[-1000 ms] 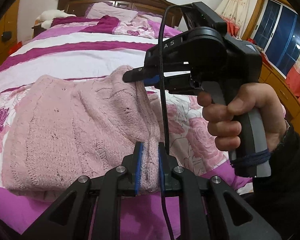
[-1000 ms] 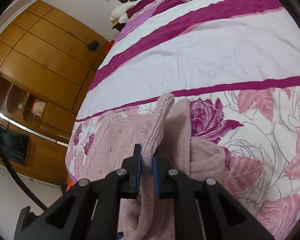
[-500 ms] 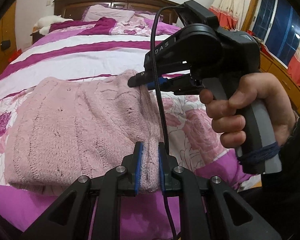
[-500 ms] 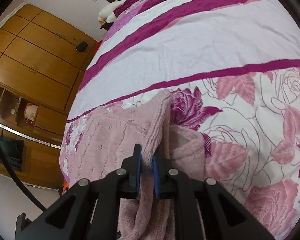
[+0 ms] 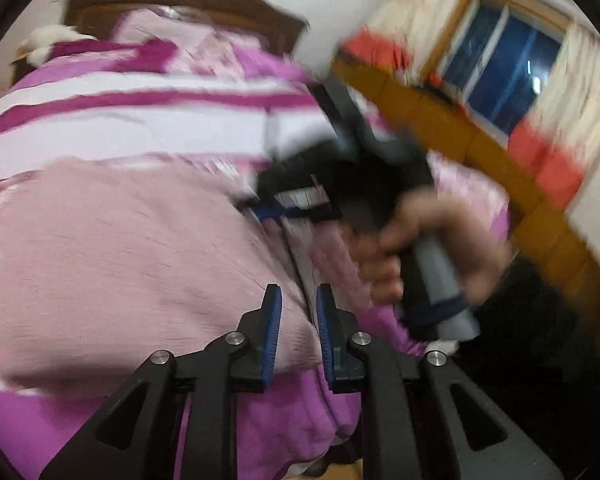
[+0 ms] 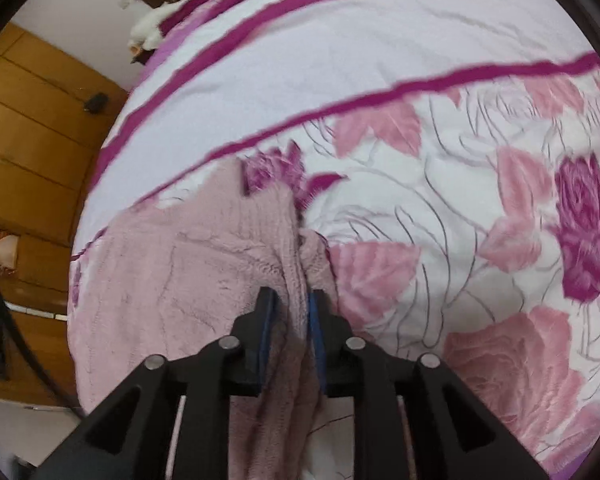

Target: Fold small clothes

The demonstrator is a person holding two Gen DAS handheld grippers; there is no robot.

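A pink knit sweater (image 5: pixel 132 256) lies folded on the bed, also seen as the sweater (image 6: pixel 188 264) in the right wrist view. My left gripper (image 5: pixel 297 320) is shut on its near right edge; the view is motion-blurred. My right gripper (image 6: pixel 293 320) points down at the sweater's far right corner. Its jaws are opening, and a fold of knit still lies loosely between the blue pads (image 6: pixel 315 332). In the left wrist view, the right gripper (image 5: pixel 256 204) shows at the sweater's right edge, gripped by a hand (image 5: pixel 396 248).
The bedspread (image 6: pixel 440 208), white with magenta stripes and pink roses, stretches to the right and beyond. A wooden headboard (image 5: pixel 188 4) and pillows are at the far end. A wooden wardrobe (image 6: pixel 32 148) stands left of the bed, a window (image 5: pixel 504 68) to the right.
The right gripper has sunk toward the bed with the sweater's corner, and its jaws have widened. The left view has swung and blurred, with its grip on the near edge unchanged.
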